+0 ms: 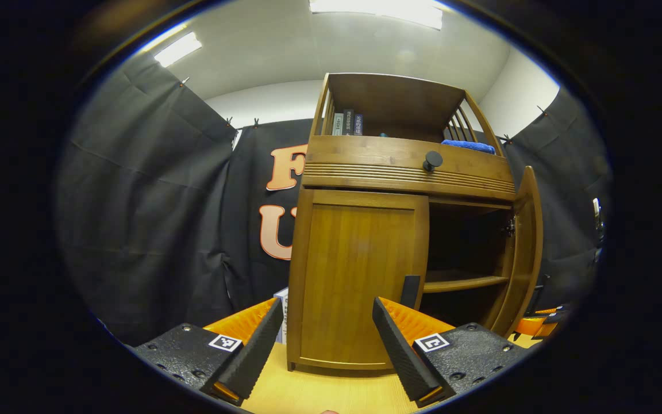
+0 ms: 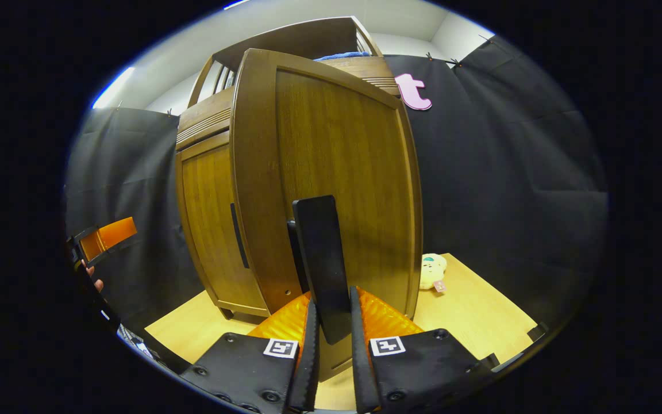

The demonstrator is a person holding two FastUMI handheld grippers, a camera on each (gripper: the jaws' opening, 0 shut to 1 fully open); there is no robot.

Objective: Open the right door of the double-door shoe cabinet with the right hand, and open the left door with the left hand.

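Black cloth walls close in the booth around a pale wooden table [image 1: 331, 397], under a white ceiling with strip lights. In the left gripper view, my left gripper [image 1: 327, 345] hangs with its fingers spread wide and nothing between them, aimed at the shoe cabinet [image 1: 405, 167] that stands on the table. The left door [image 1: 360, 282] is shut flat against the frame, its dark handle [image 1: 410, 291] just above and beyond my right-hand finger, not touched. Further right the right door [image 1: 526, 247] is swung out, showing a dark inside with one shelf [image 1: 463, 283]. Up top sit a round knob [image 1: 433, 160], some books [image 1: 347, 123] and a blue cloth [image 1: 469, 145].

In the right gripper view, my left gripper shows small at the far left edge. In the middle my right gripper [image 2: 334, 339] is closed on the right door's handle [image 2: 322, 259], both fingers pressing its sides. A small plush toy [image 2: 432, 270] lies on the table to the right, beside the door's edge.
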